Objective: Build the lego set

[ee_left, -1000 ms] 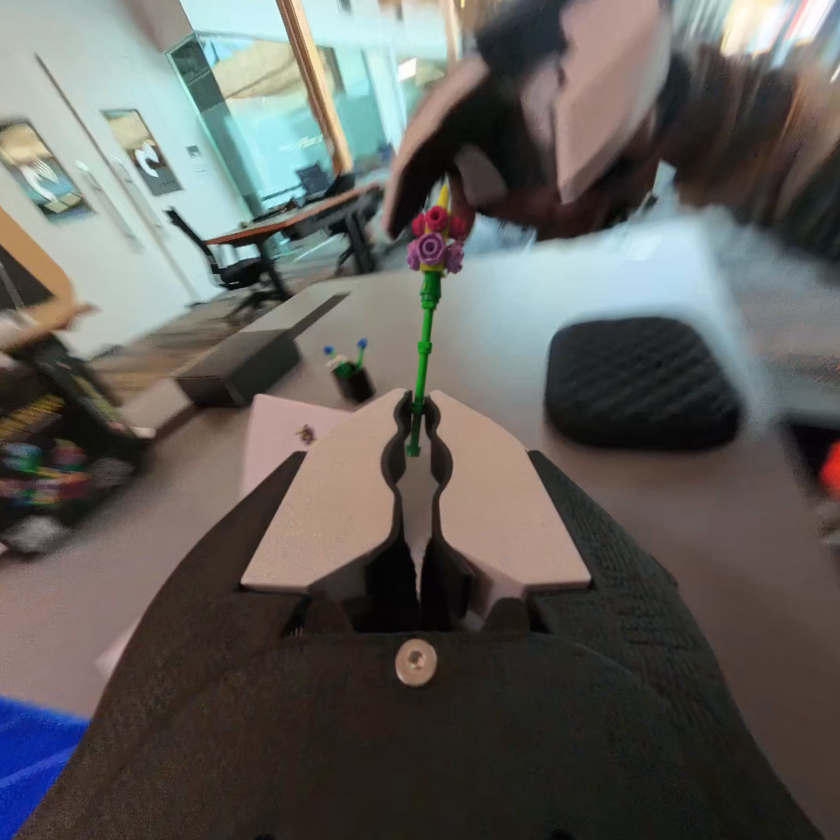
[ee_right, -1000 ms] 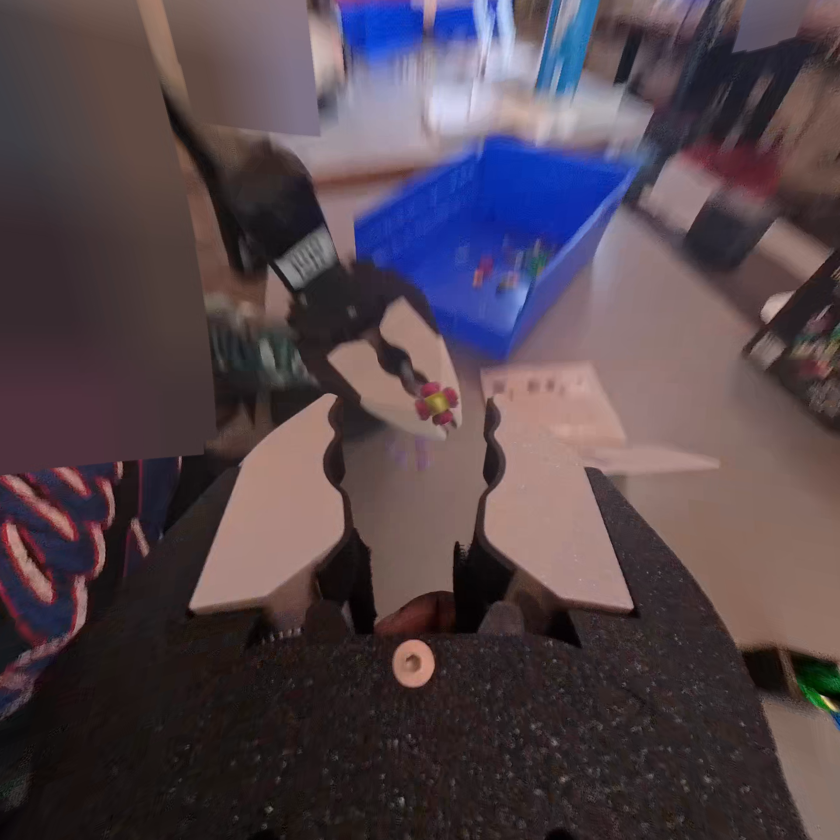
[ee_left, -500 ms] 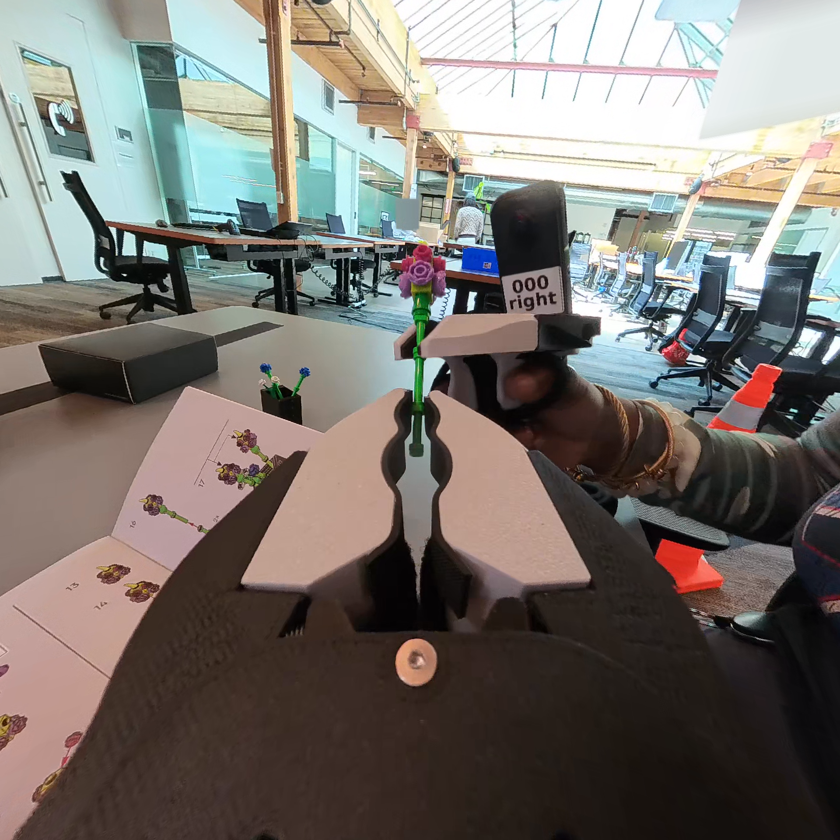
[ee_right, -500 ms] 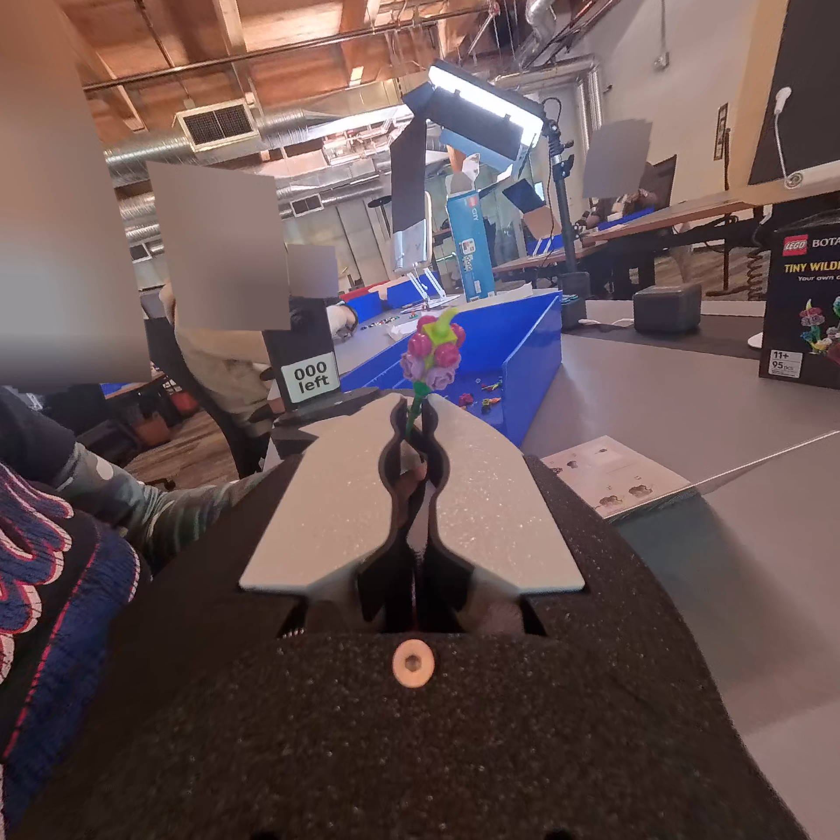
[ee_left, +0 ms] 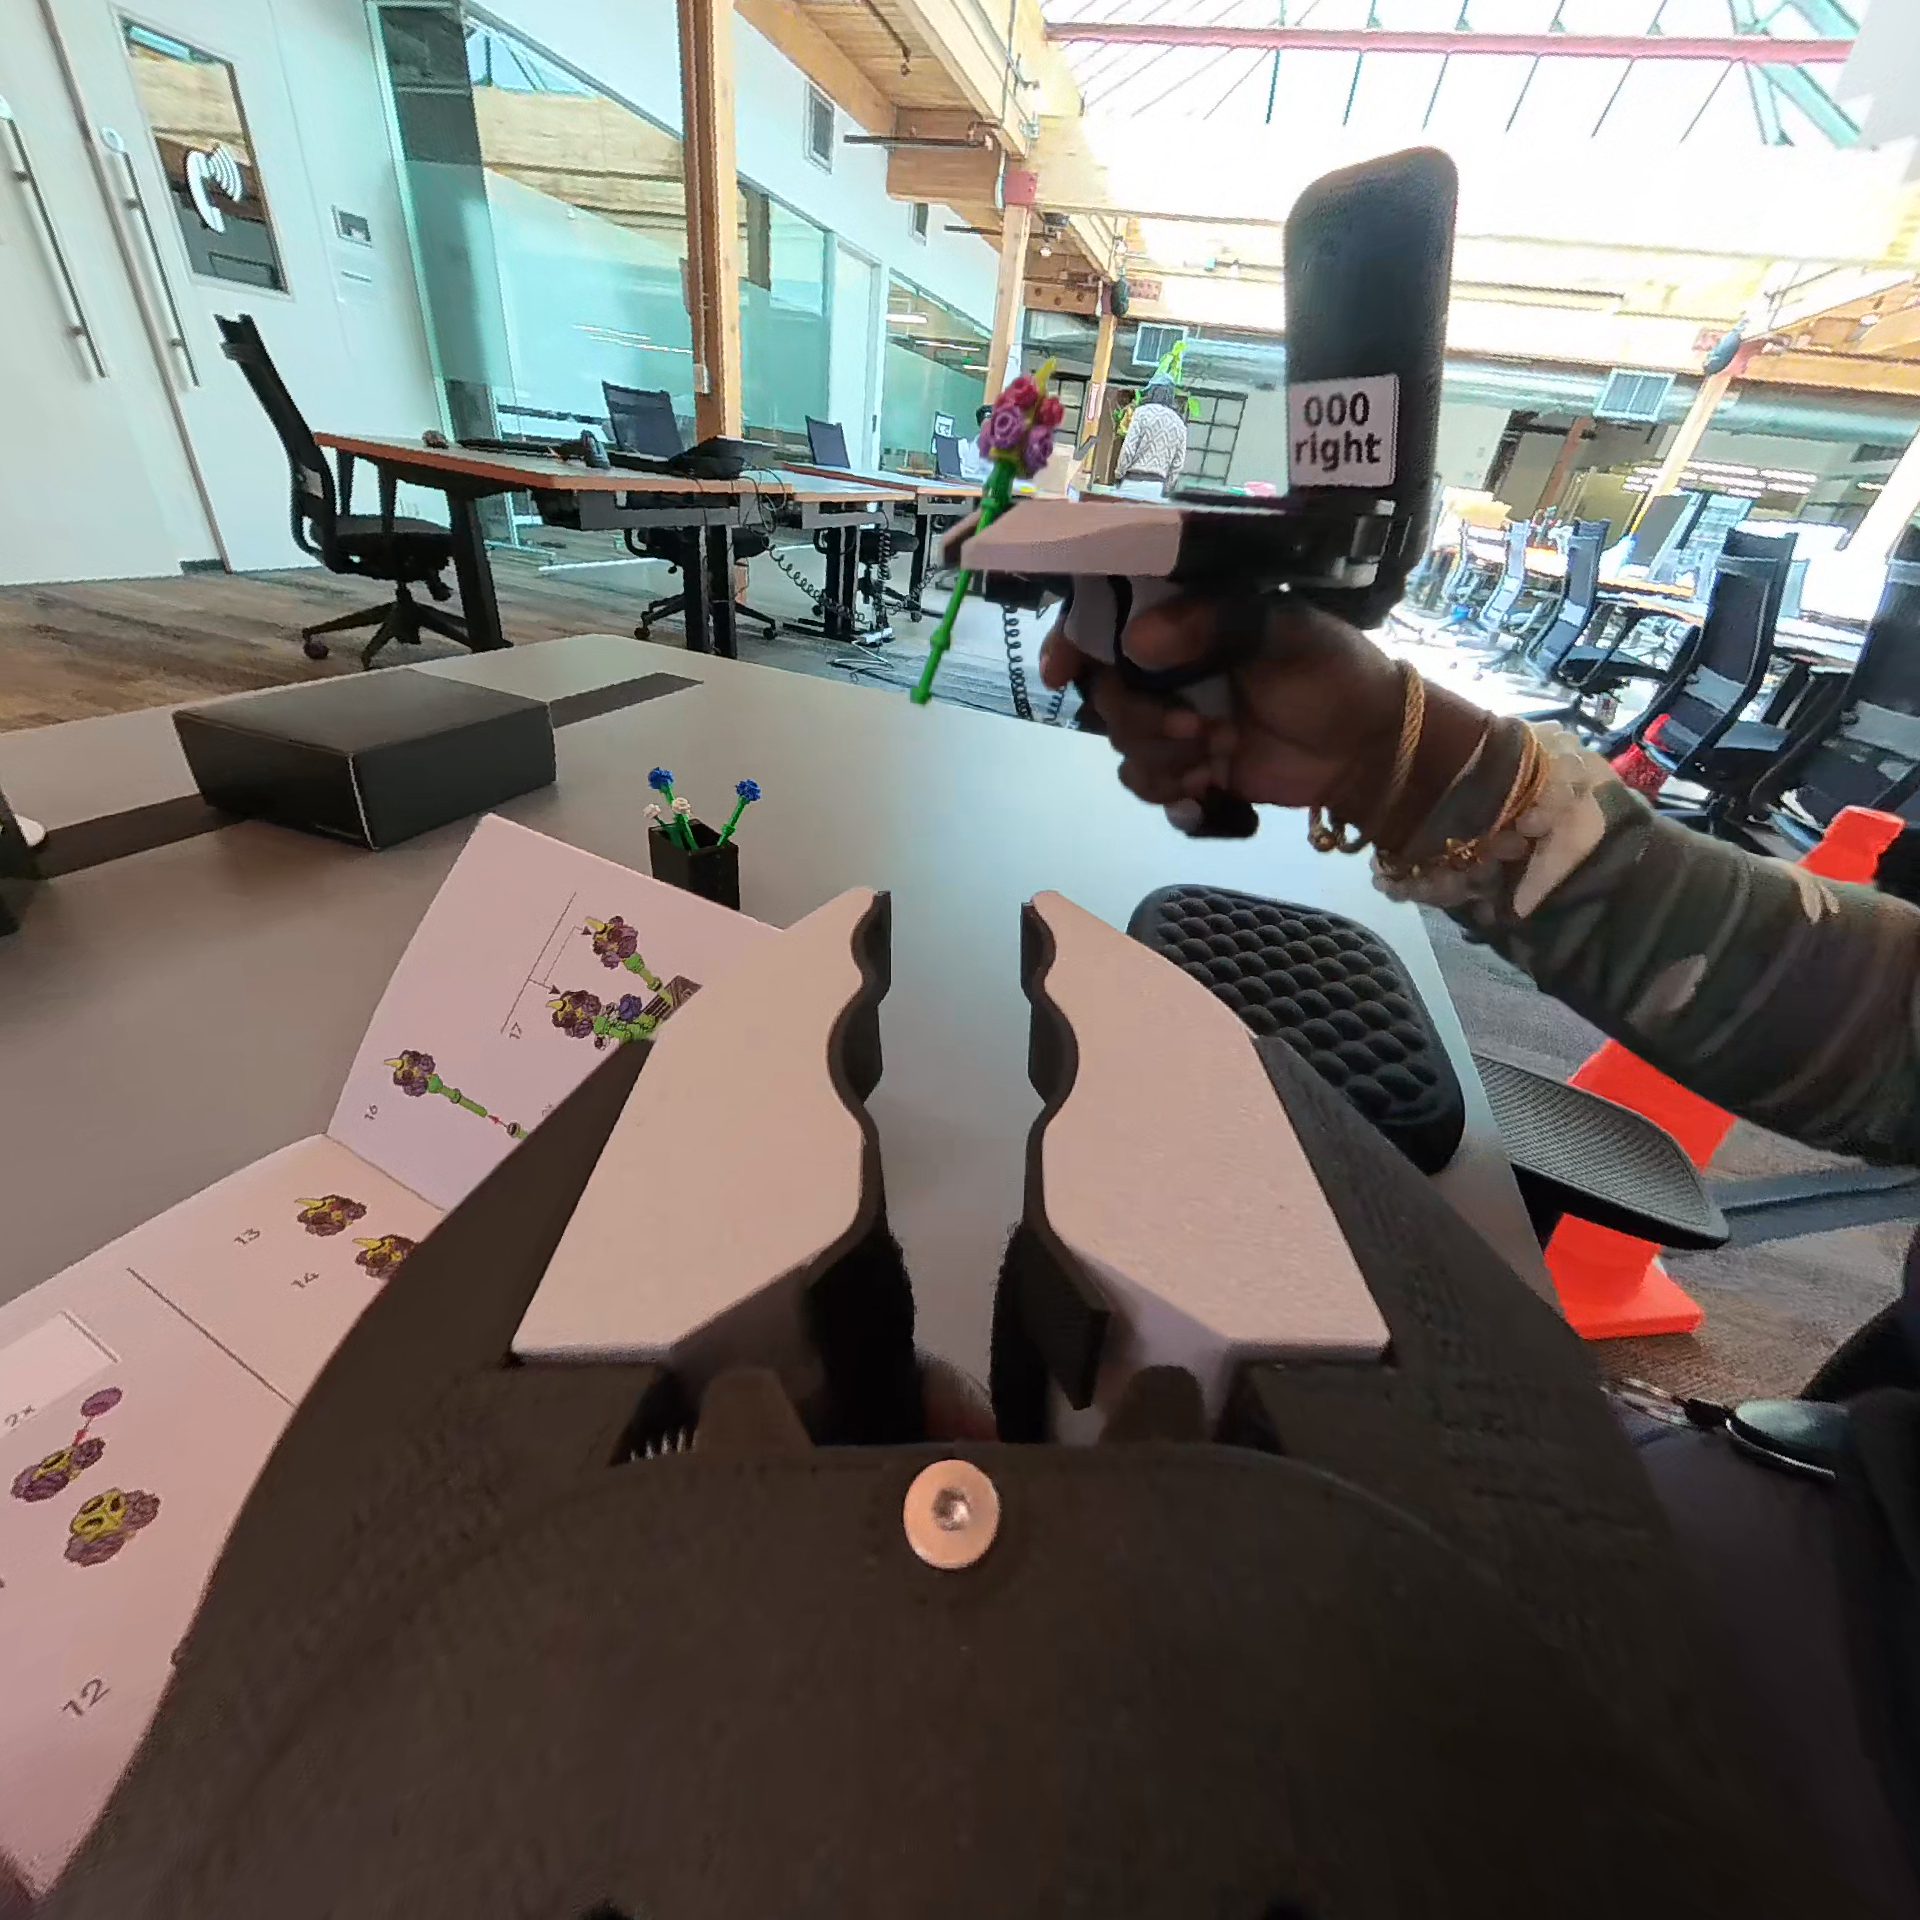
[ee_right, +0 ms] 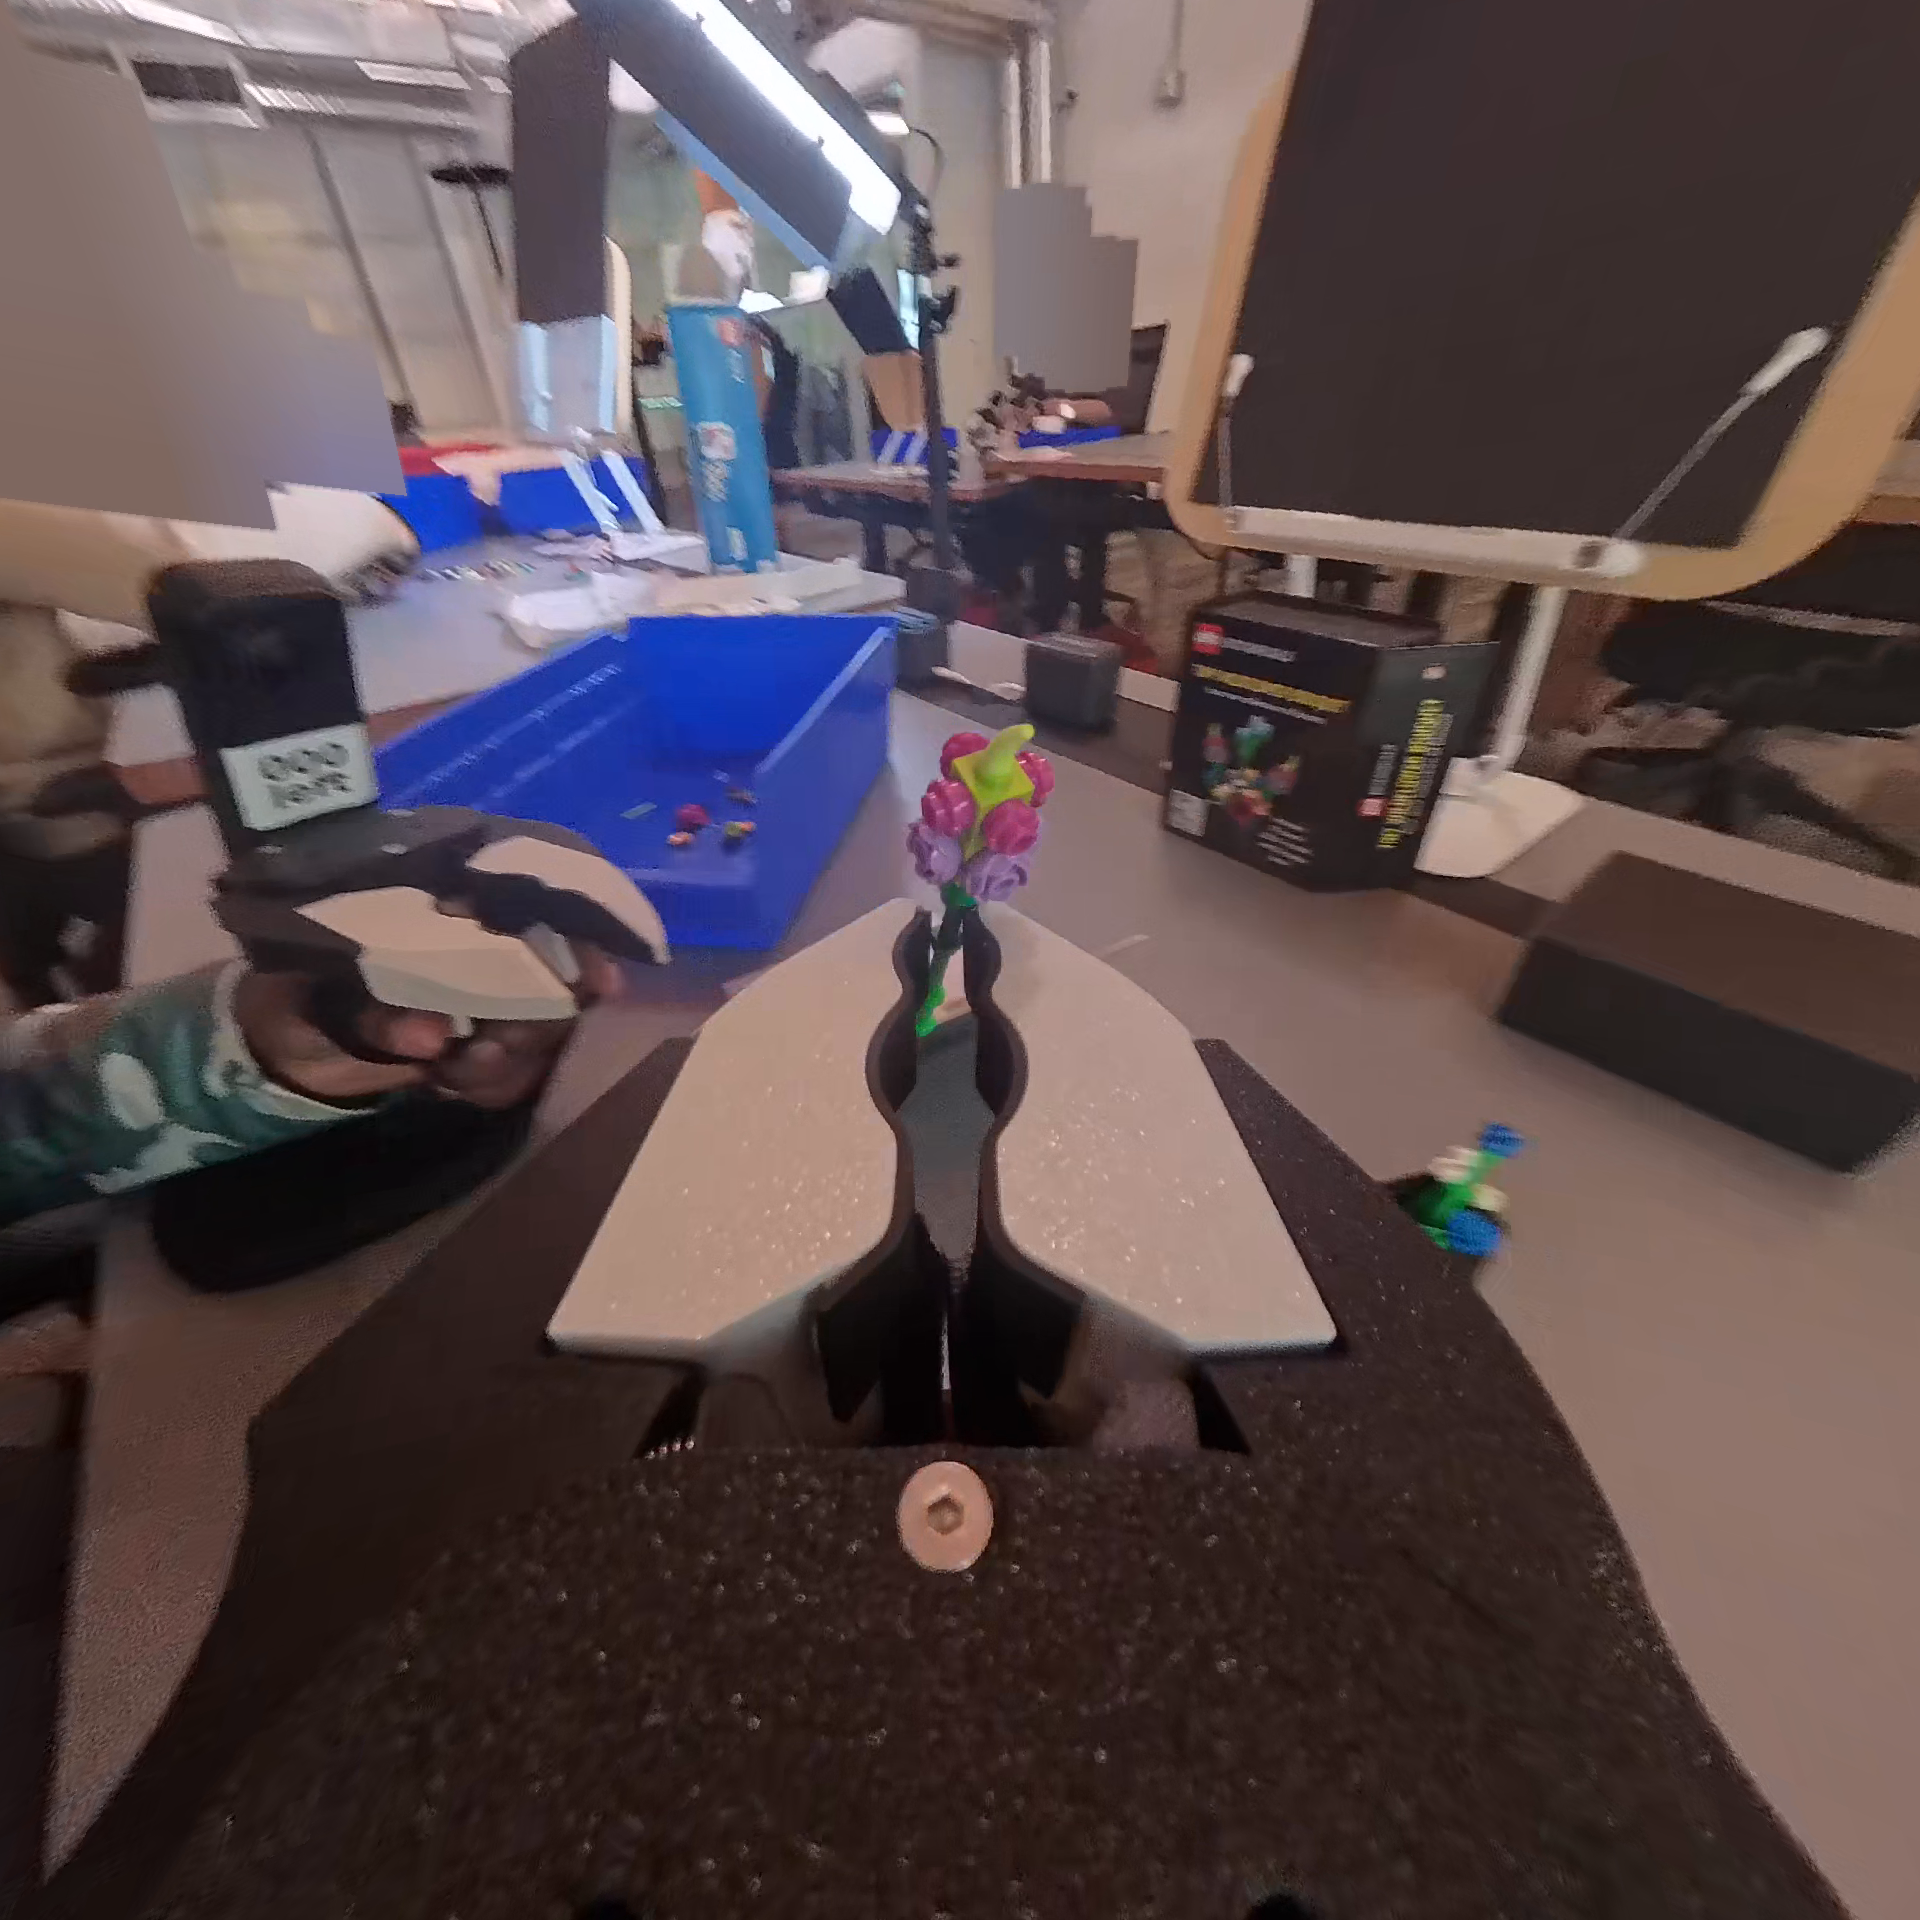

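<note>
A lego flower [ee_right: 975,821] with pink and purple blossoms, a lime tip and a green stem stands upright in my right gripper [ee_right: 943,935], which is shut on the stem. In the left wrist view the same flower [ee_left: 1013,426] hangs tilted from the right gripper [ee_left: 971,540], high above the table's far edge. My left gripper [ee_left: 956,920] is open and empty over the grey table [ee_left: 208,997]. It also shows in the right wrist view [ee_right: 613,956], at the left. A small black pot with blue and white flowers [ee_left: 694,847] stands on the table.
An open instruction booklet [ee_left: 343,1143] lies at the left. A black box [ee_left: 364,748] sits at the back left. A blue bin with loose pieces [ee_right: 665,769], the lego set box [ee_right: 1309,738] and another black box [ee_right: 1704,997] stand on the table. A chair back [ee_left: 1309,997] is at the right. Left tips to right tips: about 11 centimetres.
My left gripper has opened and let go of the flower stem. My right gripper, which shut on the stem half a second ago, now holds the flower alone and has drawn away with it.
</note>
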{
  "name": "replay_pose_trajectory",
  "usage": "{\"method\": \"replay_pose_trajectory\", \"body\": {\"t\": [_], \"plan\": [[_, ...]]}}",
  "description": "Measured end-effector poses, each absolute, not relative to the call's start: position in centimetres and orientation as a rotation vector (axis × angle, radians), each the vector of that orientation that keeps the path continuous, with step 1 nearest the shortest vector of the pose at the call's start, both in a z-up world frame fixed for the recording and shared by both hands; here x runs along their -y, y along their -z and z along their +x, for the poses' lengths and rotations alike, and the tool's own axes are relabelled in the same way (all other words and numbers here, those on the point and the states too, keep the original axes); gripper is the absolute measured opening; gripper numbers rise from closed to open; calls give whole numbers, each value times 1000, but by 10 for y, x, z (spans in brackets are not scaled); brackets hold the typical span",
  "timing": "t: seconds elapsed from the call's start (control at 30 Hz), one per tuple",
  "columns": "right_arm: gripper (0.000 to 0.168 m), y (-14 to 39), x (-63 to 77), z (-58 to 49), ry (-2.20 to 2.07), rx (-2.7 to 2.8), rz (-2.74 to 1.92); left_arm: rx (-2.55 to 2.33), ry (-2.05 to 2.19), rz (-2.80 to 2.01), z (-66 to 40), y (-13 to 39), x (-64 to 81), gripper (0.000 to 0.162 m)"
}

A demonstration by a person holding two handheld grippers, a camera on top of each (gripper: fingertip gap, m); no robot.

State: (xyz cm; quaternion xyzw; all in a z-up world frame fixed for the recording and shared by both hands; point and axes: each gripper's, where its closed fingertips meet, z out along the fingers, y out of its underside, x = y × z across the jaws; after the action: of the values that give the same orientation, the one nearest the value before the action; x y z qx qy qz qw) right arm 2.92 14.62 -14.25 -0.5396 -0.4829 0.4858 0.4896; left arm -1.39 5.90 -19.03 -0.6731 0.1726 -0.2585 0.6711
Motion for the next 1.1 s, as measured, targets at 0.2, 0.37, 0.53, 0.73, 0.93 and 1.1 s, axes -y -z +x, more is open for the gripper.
{"method": "replay_pose_trajectory", "body": {"t": [0.2, 0.37, 0.53, 0.73, 0.93, 1.1], "plan": [[6, 139, -210, 44, -943, 1218, -1362, -335, 607, -1500, -21, 187, -60, 23], [6, 144, -253, 36, -847, 1280, -1431, -300, 637, -1493, -26, 186, -61, 23], [6, 170, -290, 26, -749, 1338, -1536, -339, 612, -1455, -24, 182, -59, 24], [6, 197, -301, 26, -828, 1234, -1614, -396, 518, -1456, -23, 185, -59, 23], [6, 218, -298, 18, -862, 1253, -1646, -377, 534, -1460, -25, 185, -60, 23], [6, 235, -300, 11, -879, 1260, -1683, -352, 535, -1460, -29, 184, -61, 23]]}}
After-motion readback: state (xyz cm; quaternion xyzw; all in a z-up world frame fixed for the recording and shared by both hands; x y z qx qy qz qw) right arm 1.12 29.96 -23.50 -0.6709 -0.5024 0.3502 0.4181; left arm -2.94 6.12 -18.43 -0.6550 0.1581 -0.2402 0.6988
